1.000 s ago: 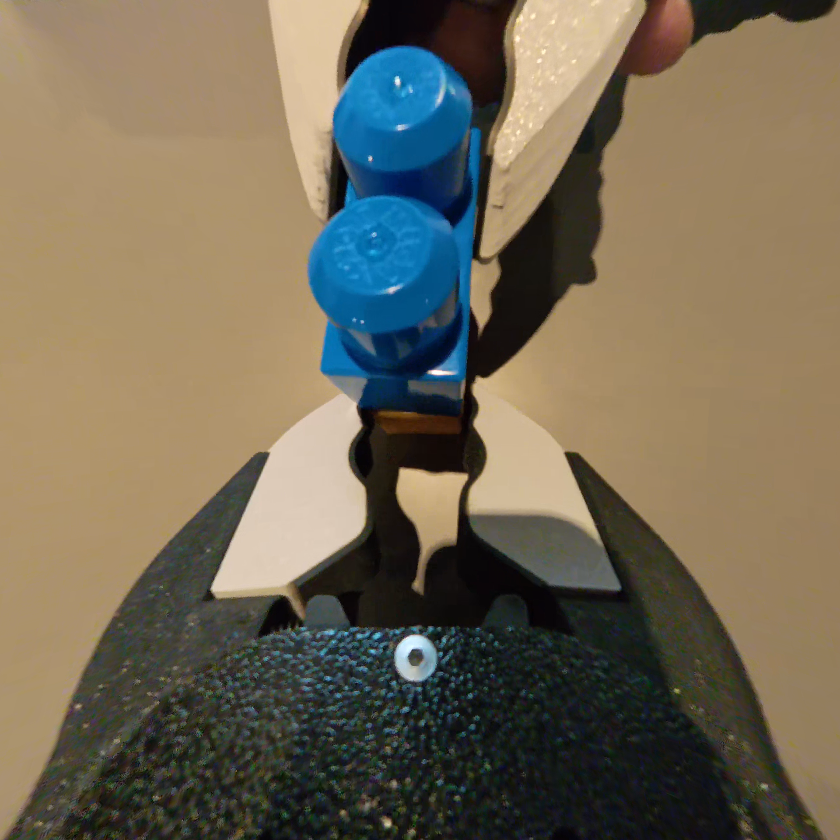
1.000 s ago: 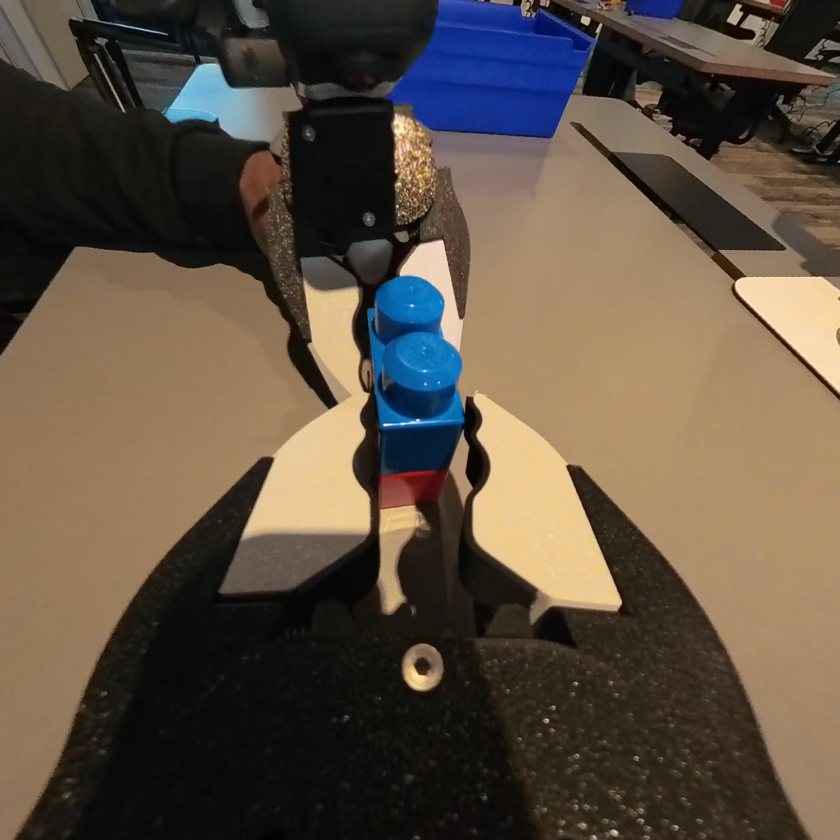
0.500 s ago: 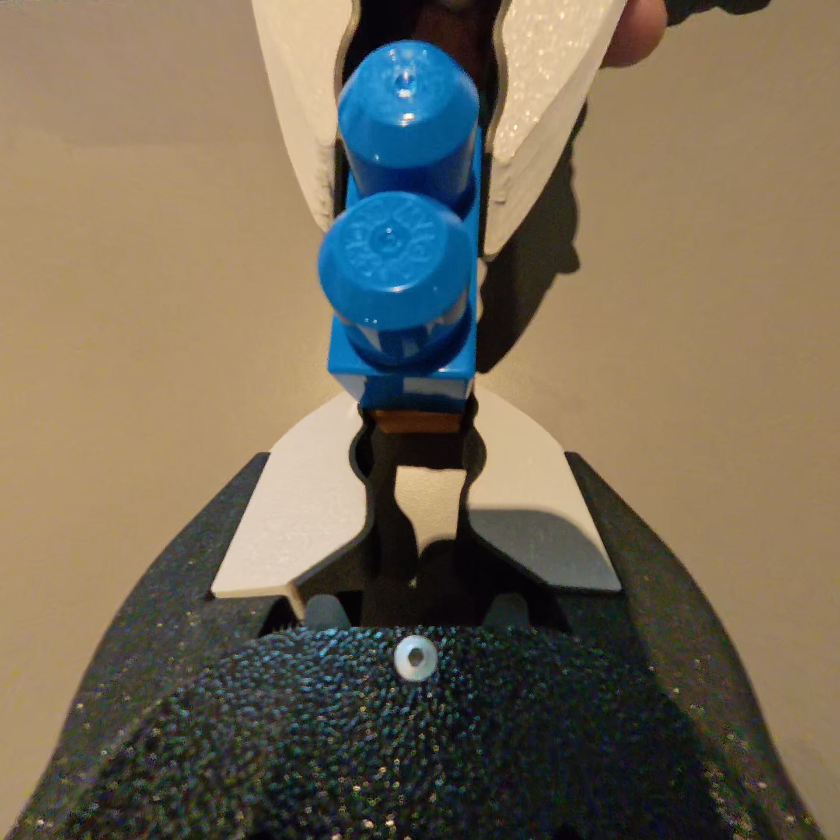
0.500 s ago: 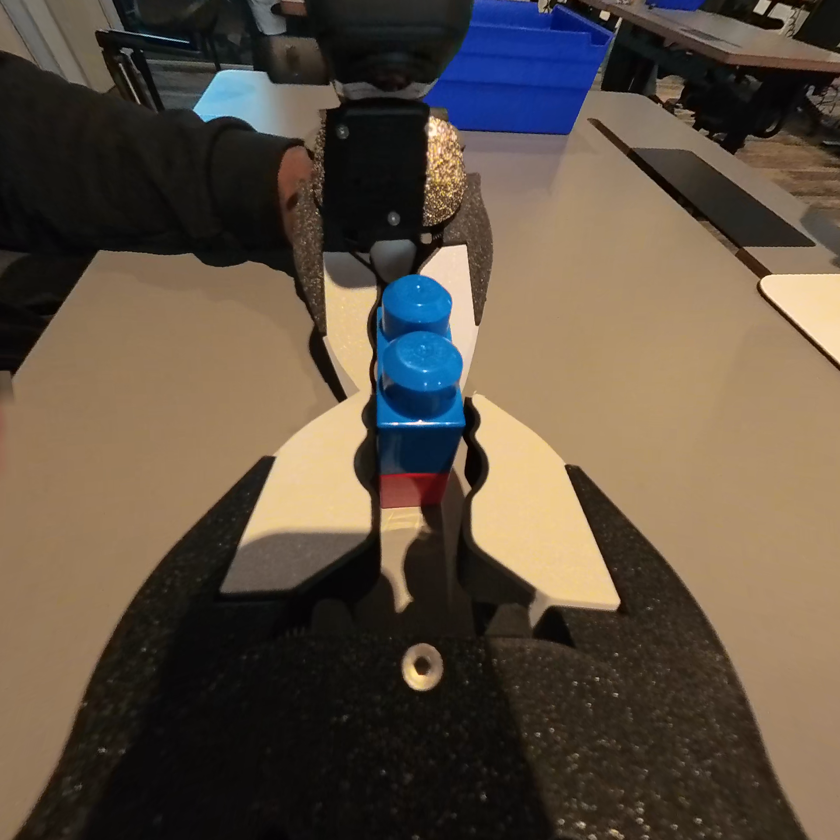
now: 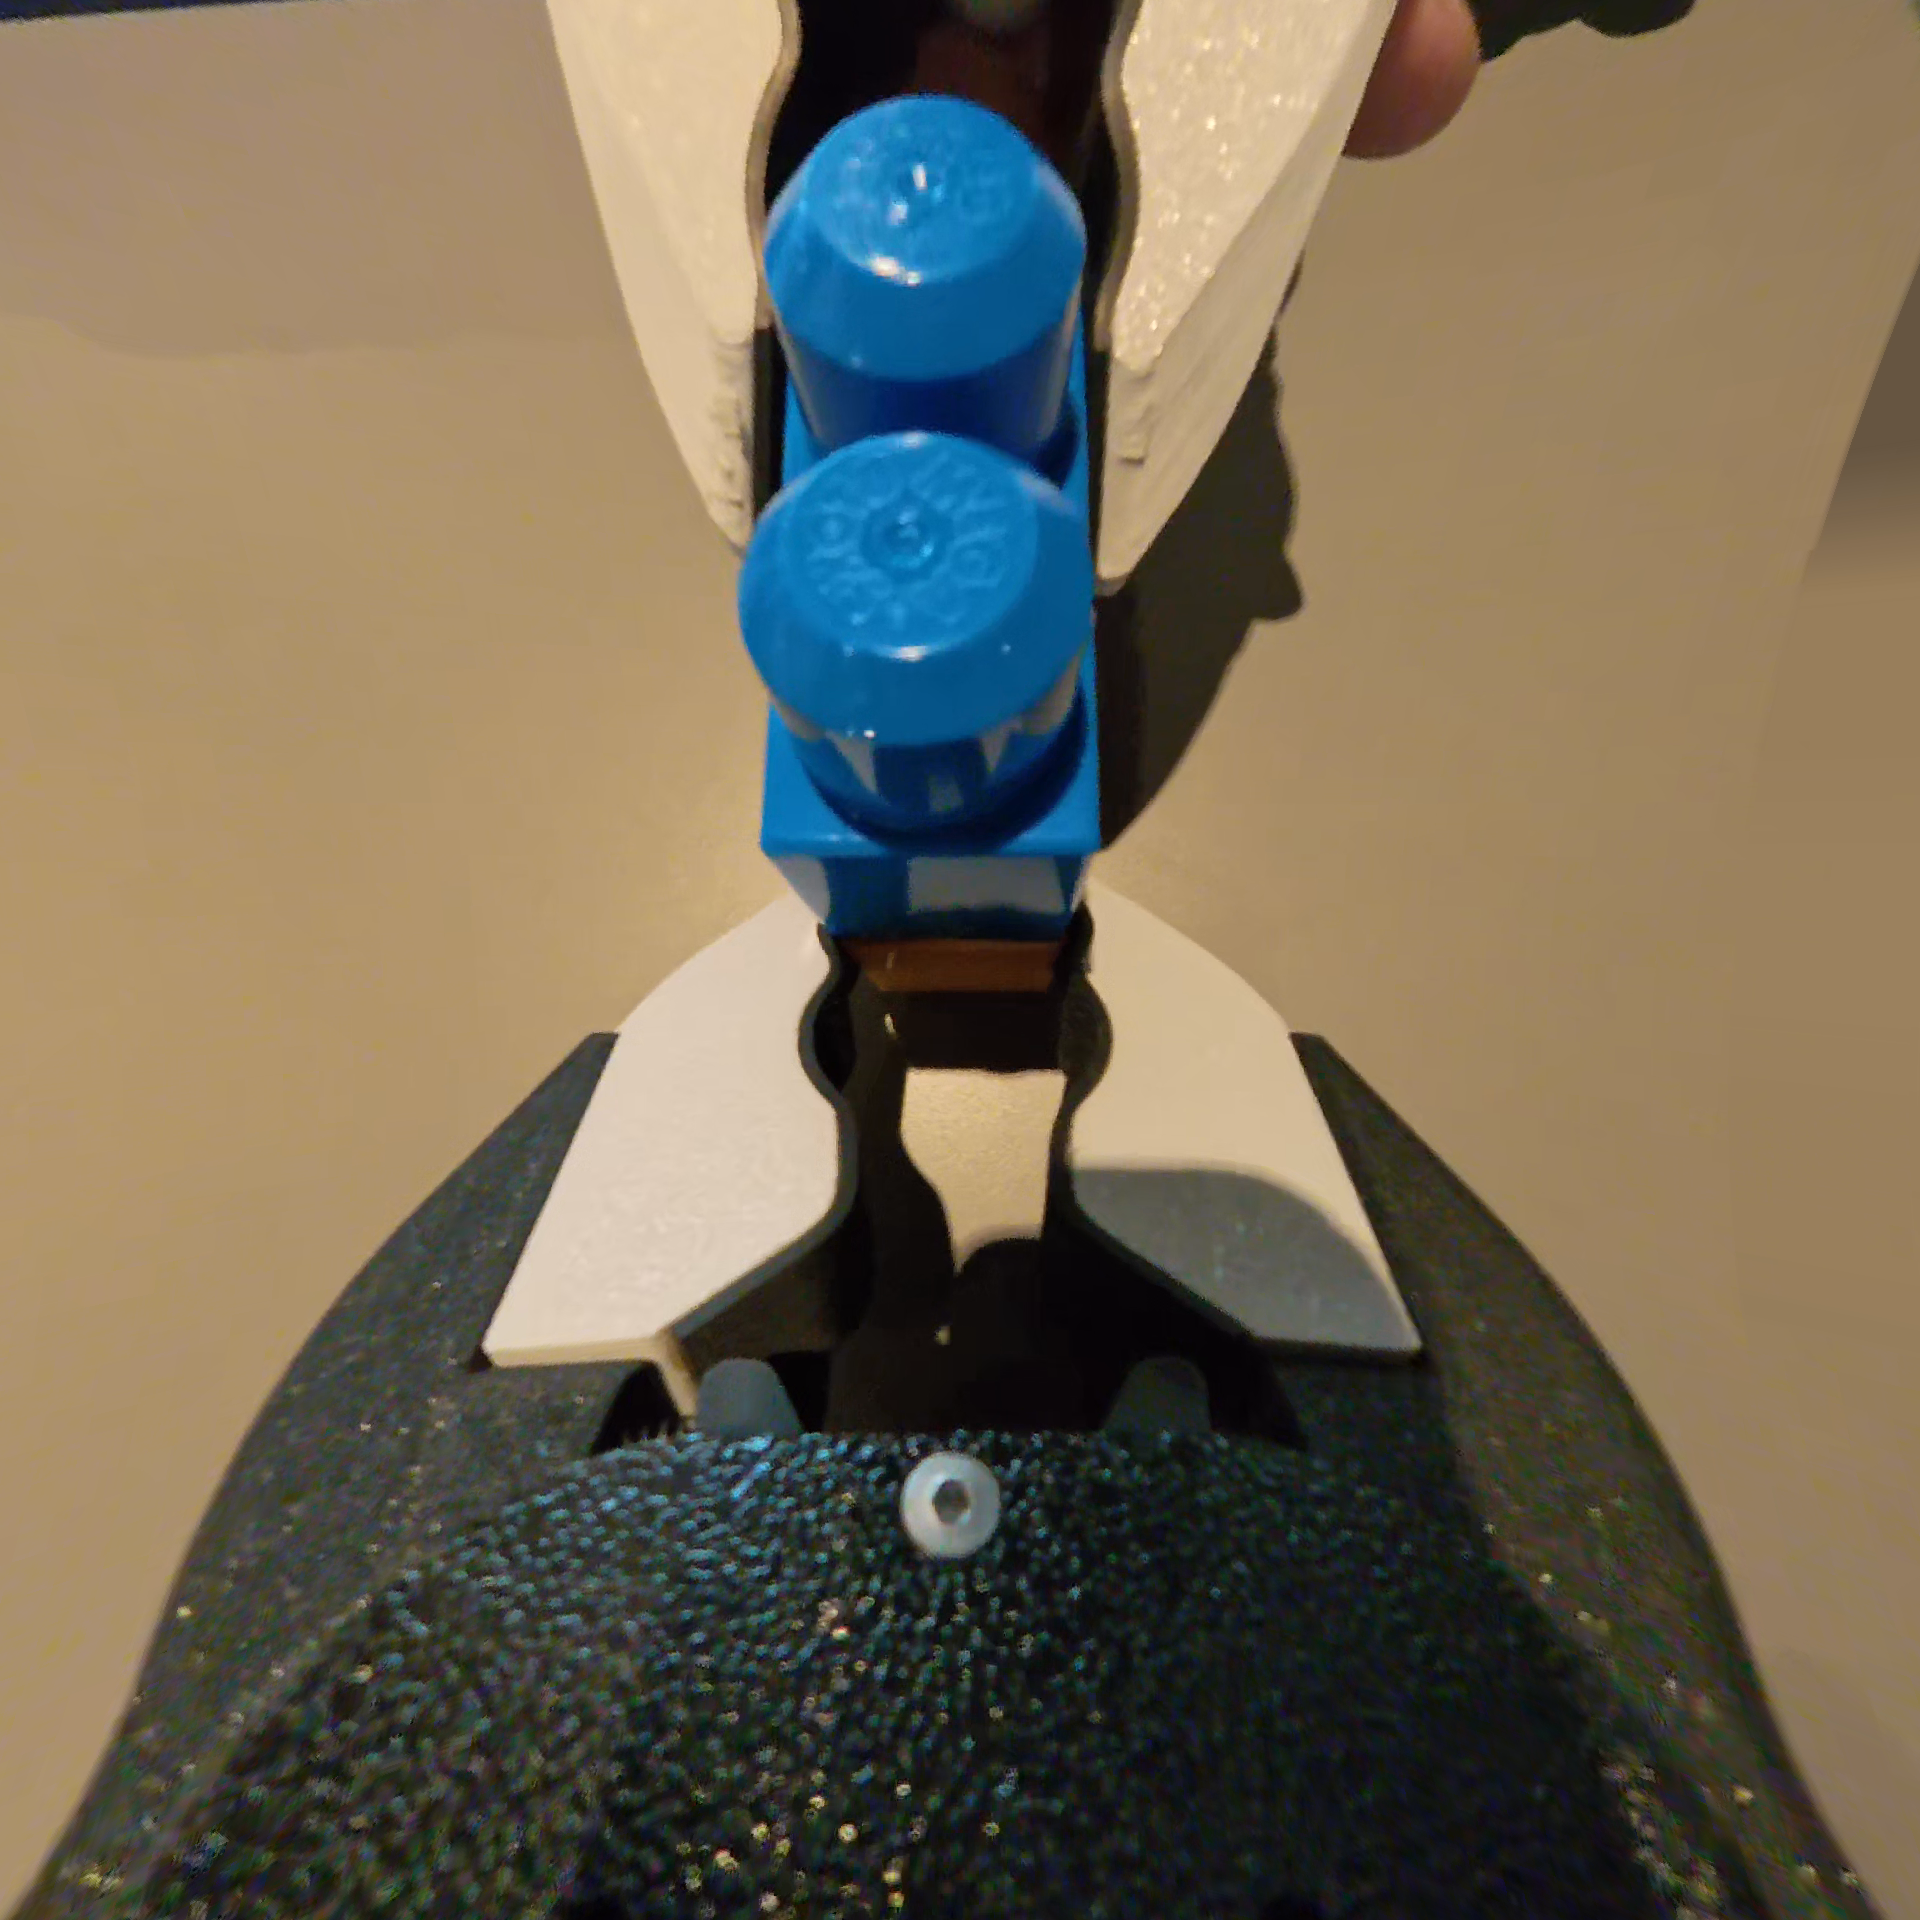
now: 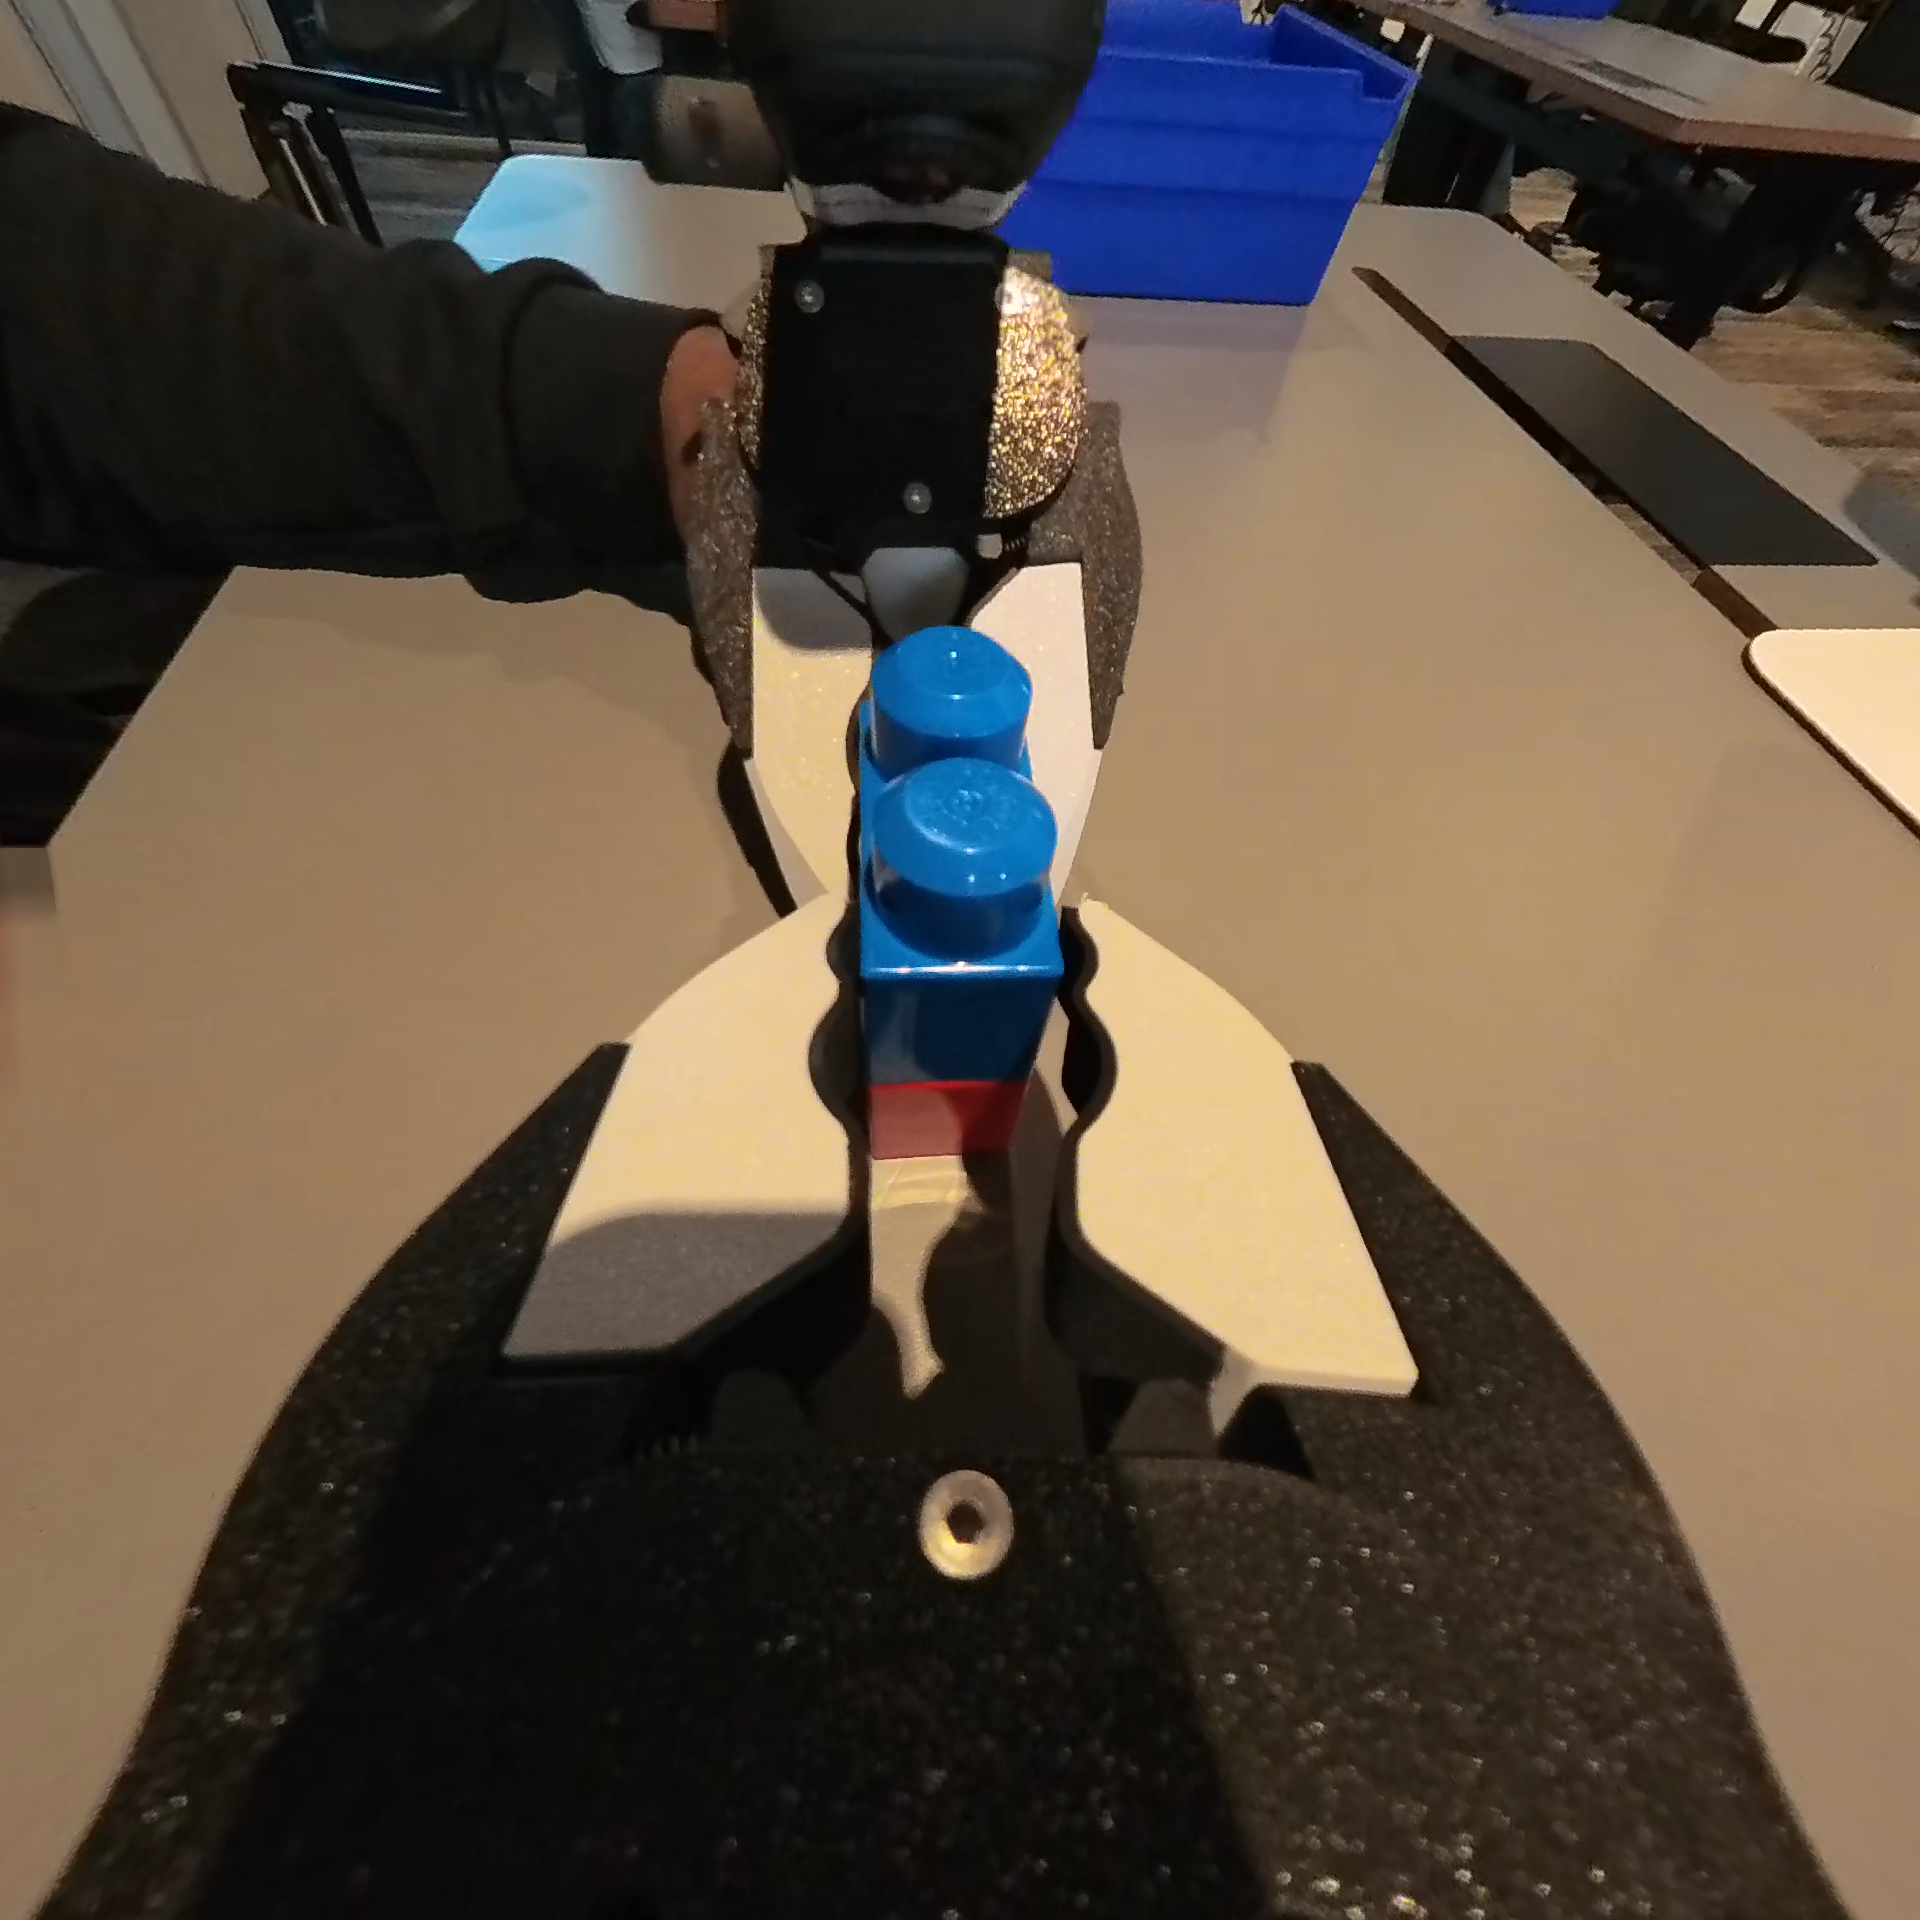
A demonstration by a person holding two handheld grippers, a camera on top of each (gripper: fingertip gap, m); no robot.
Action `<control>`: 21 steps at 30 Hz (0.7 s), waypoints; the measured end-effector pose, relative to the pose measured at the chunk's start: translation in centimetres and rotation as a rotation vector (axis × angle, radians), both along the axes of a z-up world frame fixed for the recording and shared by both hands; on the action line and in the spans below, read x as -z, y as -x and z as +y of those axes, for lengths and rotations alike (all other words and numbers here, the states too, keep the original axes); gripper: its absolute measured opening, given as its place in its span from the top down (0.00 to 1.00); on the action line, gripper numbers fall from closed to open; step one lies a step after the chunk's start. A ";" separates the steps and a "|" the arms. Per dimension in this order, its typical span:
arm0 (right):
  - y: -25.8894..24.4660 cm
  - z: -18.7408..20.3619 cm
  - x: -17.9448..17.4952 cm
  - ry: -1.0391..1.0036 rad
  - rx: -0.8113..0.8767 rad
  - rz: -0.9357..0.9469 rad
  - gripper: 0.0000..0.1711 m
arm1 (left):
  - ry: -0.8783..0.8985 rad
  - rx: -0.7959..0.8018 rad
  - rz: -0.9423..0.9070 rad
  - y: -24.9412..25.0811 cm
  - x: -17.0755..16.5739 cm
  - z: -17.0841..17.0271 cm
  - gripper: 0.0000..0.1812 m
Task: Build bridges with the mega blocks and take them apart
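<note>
A blue two-stud mega block (image 5: 925, 623) sits on a red block (image 5: 956, 964), held above the tan table (image 5: 312, 727). My left gripper (image 5: 945, 914) is shut on the near end of the blue block. The right gripper's white fingers (image 5: 1205, 260) close around its far end. In the right wrist view the same blue block (image 6: 956, 997) tops the red block (image 6: 940, 1117). My right gripper (image 6: 956, 925) is shut on its near end. The left gripper's fingers (image 6: 800, 707) hold the far end. What lies under the red block is hidden.
A person's black sleeve (image 6: 312, 416) reaches in from the left behind the left gripper. Blue bins (image 6: 1205, 177) stand at the table's far edge. A black mat (image 6: 1662, 457) and a white board (image 6: 1849, 707) lie to the right. The grey table (image 6: 1455, 935) spreads on both sides. About 6 cm separates my left fingertips from my right.
The two grippers have lined up straighter, facing each other along the blue block. The block looms slightly larger in the left wrist view. Both grips are unchanged.
</note>
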State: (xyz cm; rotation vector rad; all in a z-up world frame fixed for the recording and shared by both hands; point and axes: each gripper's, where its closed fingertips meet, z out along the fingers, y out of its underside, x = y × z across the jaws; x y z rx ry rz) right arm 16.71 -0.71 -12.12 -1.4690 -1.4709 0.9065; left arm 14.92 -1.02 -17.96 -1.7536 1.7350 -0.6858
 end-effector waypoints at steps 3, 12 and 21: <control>0.0 0.0 0.0 -0.002 0.004 -0.002 0.79 | -0.014 -0.020 0.002 0.0 0.0 0.1 0.80; 0.0 0.0 0.0 -0.006 0.015 -0.011 0.79 | -0.040 -0.073 0.025 0.0 0.1 0.2 0.80; -0.1 0.0 0.1 -0.006 0.020 -0.018 0.79 | -0.055 -0.092 -0.163 -0.1 -3.7 0.6 0.77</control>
